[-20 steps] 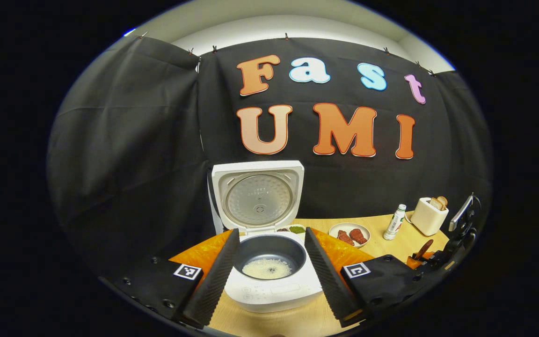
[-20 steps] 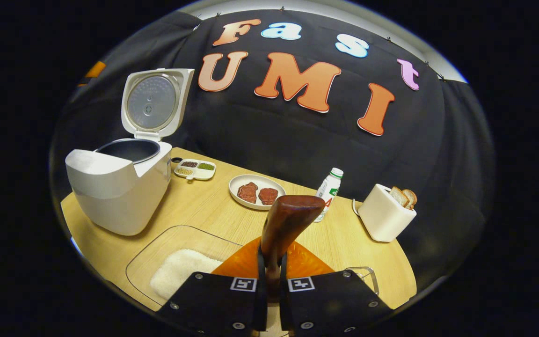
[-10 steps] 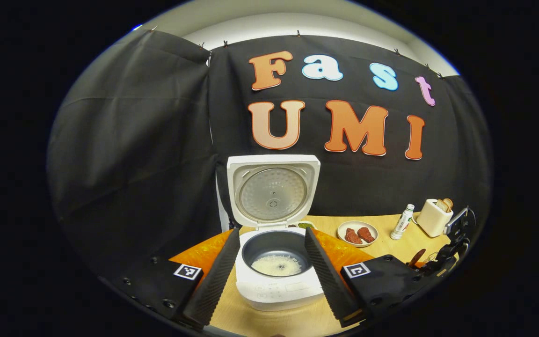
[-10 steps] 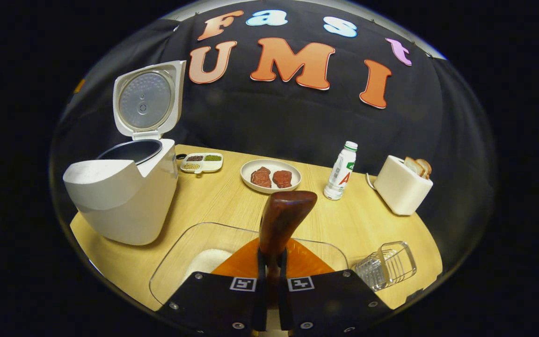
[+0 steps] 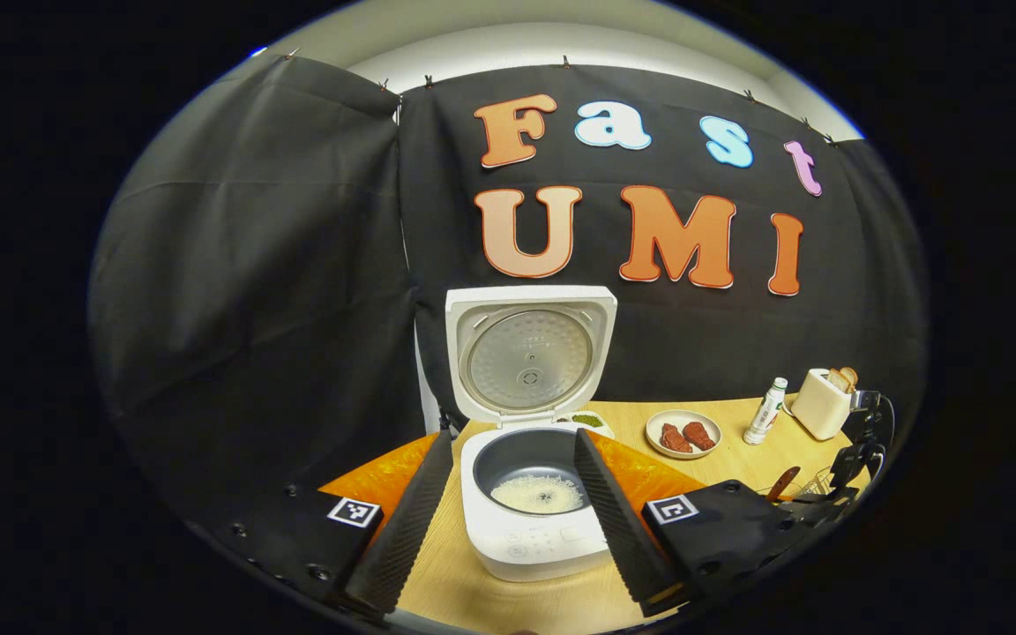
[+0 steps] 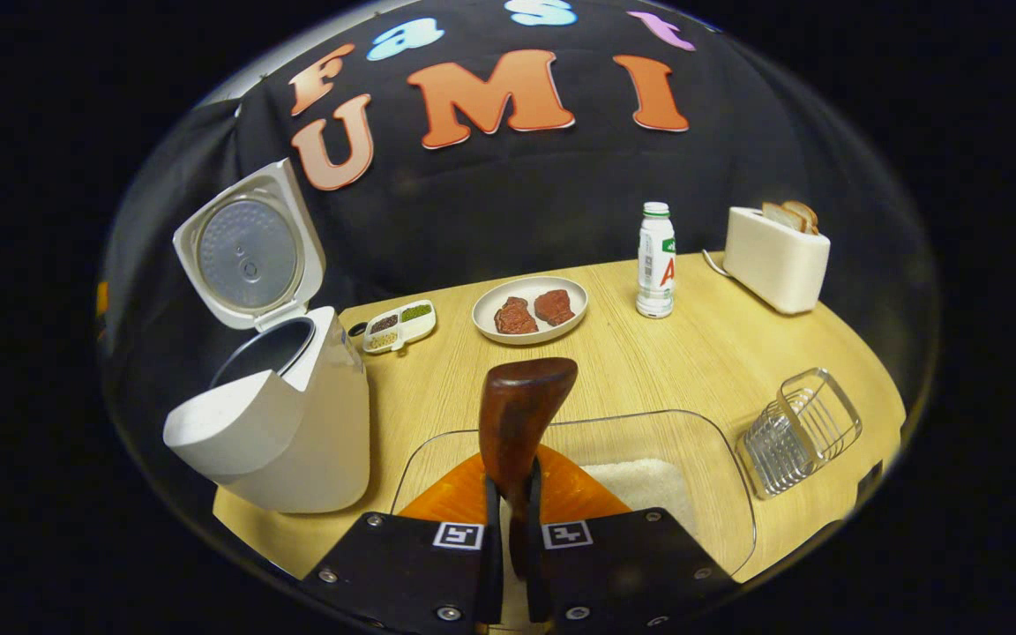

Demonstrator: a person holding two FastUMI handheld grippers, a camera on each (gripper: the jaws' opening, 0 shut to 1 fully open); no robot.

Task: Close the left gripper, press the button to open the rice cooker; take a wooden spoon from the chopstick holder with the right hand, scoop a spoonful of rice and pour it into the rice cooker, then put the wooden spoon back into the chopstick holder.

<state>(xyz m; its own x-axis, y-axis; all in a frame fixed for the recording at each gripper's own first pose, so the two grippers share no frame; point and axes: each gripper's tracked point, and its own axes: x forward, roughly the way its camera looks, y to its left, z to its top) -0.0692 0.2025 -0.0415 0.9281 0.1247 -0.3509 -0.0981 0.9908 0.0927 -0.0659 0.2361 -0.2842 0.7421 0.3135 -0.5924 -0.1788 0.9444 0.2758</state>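
The dark wooden spoon (image 6: 521,414), bowl up, is clamped in the right gripper (image 6: 508,529) above the glass rice tray (image 6: 720,459). The left gripper (image 5: 508,520) stays spread before the open rice cooker (image 5: 534,494). The right gripper has swung toward the wire chopstick holder (image 6: 799,432).

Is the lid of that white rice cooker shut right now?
No, the rice cooker has its lid standing upright and open, with rice lying in the pot.
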